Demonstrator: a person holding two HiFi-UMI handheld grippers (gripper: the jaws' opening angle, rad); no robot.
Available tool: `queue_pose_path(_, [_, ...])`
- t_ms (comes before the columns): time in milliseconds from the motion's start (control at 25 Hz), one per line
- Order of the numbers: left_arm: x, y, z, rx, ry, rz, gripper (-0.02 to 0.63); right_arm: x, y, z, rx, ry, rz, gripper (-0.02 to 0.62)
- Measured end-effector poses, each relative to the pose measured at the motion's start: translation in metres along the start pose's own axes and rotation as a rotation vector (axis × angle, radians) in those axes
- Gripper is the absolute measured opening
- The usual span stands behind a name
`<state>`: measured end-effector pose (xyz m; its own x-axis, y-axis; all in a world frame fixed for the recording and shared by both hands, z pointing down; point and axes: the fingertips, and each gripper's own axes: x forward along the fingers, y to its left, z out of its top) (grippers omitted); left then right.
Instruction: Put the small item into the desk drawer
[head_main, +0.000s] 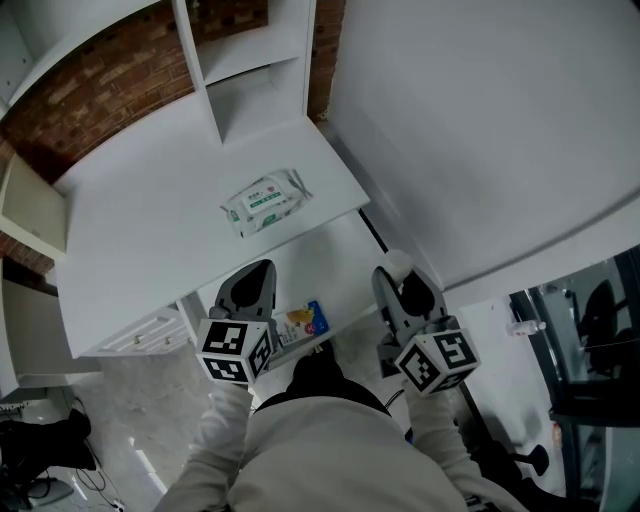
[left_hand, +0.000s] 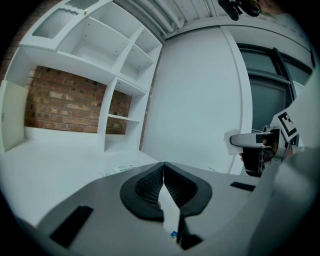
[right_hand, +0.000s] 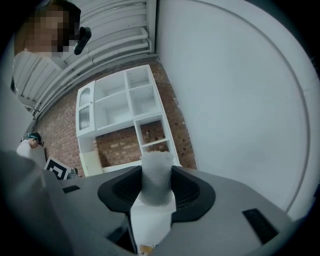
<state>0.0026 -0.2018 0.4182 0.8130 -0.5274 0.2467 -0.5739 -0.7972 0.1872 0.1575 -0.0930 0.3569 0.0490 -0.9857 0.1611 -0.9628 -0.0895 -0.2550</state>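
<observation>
In the head view a white drawer (head_main: 345, 255) stands pulled out under the white desk's (head_main: 140, 220) front edge. A small yellow and blue packet (head_main: 303, 325) lies at the drawer's near end. My right gripper (head_main: 396, 270) hovers over the drawer's right side, shut on a small white item (head_main: 398, 262). In the right gripper view that frosted white item (right_hand: 157, 175) sits pinched between the pads and sticks up past the tips. My left gripper (head_main: 262, 270) hangs over the drawer's left part, and its tips (left_hand: 163, 166) meet with nothing between them.
A pack of wet wipes (head_main: 264, 200) lies on the desk near its front edge. White open shelves (head_main: 245, 70) stand at the desk's back against a brick wall (head_main: 100, 70). A low drawer unit (head_main: 140, 335) is under the desk at left. A white wall (head_main: 480, 130) is close on the right.
</observation>
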Motion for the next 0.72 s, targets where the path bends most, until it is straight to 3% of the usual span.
queue_pose_path(720, [0.027,0.016,-0.003,-0.036,0.016,0.072,0.020,0.057,-0.012,0.004,-0.023,0.035,0.097,0.198])
